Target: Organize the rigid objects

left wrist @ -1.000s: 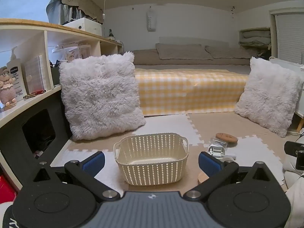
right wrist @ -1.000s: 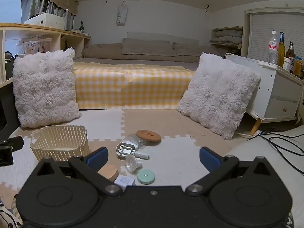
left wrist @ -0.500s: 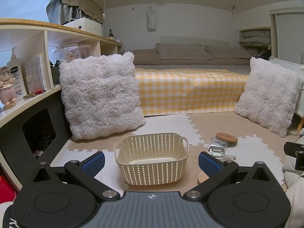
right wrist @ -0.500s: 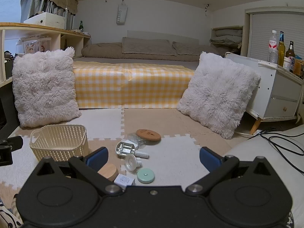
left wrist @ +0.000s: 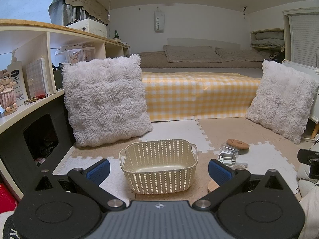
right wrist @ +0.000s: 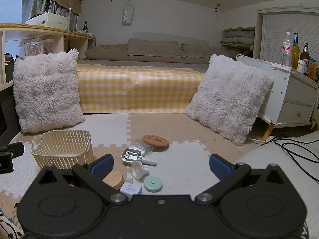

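Both tongs stand wide open and hold nothing. In the left wrist view the left tongs fill the bottom of the frame, their blue pads spread to either side of the cream basket, which sits on the foam floor mat at lower centre — the pads frame it without touching it. The basket is upright and shows only its bare bottom inside.

In the right wrist view the right tongs are equally spread, with a cluster of small things lying on the mat between and just ahead of the pads, none of them gripped. Nearest the left pad is a round wooden lid, partly hidden behind that pad; just beside it lie a small white charger block and a mint-green round disc. A little further up the frame are a white funnel-shaped plastic part, a grey open casing and a white tube, then a clear plastic piece touching a brown cork oval. The basket appears at centre left of this view, left of the cluster and apart from it.

Two fluffy white pillows lean at the left and right of a bed with a yellow checked cover across the middle of the frame.
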